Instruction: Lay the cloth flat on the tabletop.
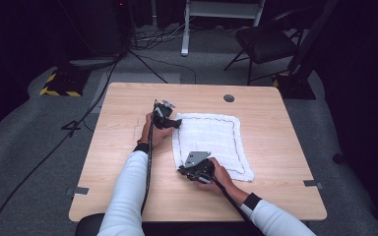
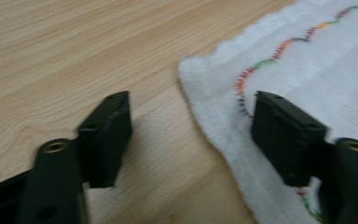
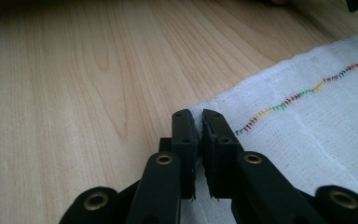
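A cloth [image 1: 211,142] lies on the table [image 1: 128,196], right of centre. A chair [image 1: 263,42] stands behind the table, seemingly well apart from it.

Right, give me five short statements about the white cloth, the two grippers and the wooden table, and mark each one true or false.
1. The white cloth with multicoloured zigzag stitching lies flat on the light wooden table. True.
2. The right gripper is wide open. False: its jaws are closed on the cloth's edge.
3. The left gripper is open, straddling the cloth's edge. True.
4. The cloth is folded in half. False: it lies spread out in one layer.
5. A black folding chair stands on the table. False: it stands on the floor beyond the table.
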Action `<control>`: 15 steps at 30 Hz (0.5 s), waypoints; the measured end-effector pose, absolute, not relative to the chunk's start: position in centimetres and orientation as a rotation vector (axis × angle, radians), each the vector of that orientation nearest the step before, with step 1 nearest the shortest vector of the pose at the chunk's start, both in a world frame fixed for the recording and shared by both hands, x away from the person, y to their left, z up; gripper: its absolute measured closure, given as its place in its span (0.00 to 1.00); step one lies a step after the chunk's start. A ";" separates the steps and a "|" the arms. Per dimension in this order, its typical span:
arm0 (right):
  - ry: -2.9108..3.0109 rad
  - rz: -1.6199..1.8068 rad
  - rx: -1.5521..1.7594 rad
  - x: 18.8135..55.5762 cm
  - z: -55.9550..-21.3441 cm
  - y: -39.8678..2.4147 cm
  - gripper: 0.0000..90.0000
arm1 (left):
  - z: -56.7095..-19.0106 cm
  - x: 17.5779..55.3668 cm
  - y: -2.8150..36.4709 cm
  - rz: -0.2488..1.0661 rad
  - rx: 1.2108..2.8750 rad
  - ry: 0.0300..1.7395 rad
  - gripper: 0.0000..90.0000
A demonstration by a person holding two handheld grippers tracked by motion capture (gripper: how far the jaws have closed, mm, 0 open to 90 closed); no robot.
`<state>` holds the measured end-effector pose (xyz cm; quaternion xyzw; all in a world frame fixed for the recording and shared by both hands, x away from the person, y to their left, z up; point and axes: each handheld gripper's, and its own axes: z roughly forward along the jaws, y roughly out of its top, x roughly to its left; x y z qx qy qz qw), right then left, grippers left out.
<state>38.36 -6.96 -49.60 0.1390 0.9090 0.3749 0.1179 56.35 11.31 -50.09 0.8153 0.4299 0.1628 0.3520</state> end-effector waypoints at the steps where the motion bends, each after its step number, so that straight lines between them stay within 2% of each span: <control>1: 2.660 1.094 0.407 38.4 -49.6 -7.0 0.94 | -50.1 56.2 11.4 0.417 2.104 1.114 0.45; 2: 2.659 1.094 0.412 38.3 -49.6 -6.9 0.95 | -50.0 56.2 11.5 0.413 2.111 1.111 0.49; 5: 2.661 1.091 0.412 38.5 -49.5 -6.9 0.96 | -49.8 56.0 11.8 0.376 2.127 1.086 0.71; 9: 2.663 1.087 0.415 38.5 -49.5 -6.6 0.96 | -49.7 55.9 12.1 0.329 2.134 1.063 0.90; 11: 2.659 1.080 0.411 38.4 -49.5 -6.6 0.96 | -49.7 55.8 12.1 0.332 2.139 1.048 0.95; 15: 2.652 1.081 0.405 38.2 -49.3 -6.6 0.96 | -49.6 55.7 11.9 0.340 2.153 1.042 0.96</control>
